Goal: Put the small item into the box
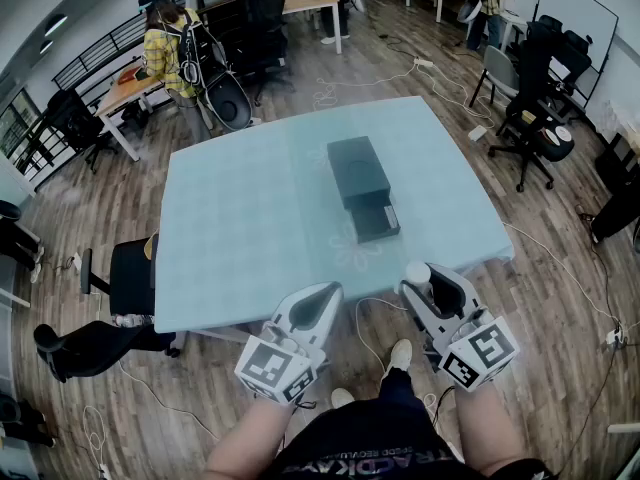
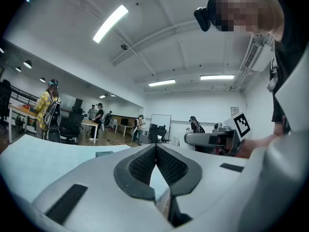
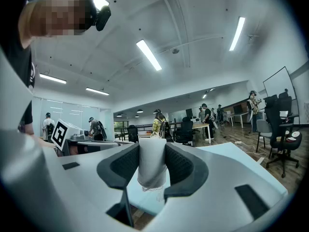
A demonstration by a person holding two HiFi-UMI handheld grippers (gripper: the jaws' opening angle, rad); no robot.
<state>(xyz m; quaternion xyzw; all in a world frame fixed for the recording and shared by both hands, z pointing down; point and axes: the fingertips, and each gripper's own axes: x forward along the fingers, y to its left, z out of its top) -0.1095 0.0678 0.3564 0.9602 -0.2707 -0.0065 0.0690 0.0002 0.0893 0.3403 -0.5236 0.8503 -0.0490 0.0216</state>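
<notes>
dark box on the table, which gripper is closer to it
Right. The right gripper, jaws shut on the small white item, is just below and right of the dark box and its open drawer in the head view. The left gripper is lower and left, slightly farther.

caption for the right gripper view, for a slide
Right gripper clamps a small white item between its jaws, pale blue table beyond

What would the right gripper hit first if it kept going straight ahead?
Probably the box on the table, likely its open drawer; height is unclear, so the right gripper might pass over.
</notes>
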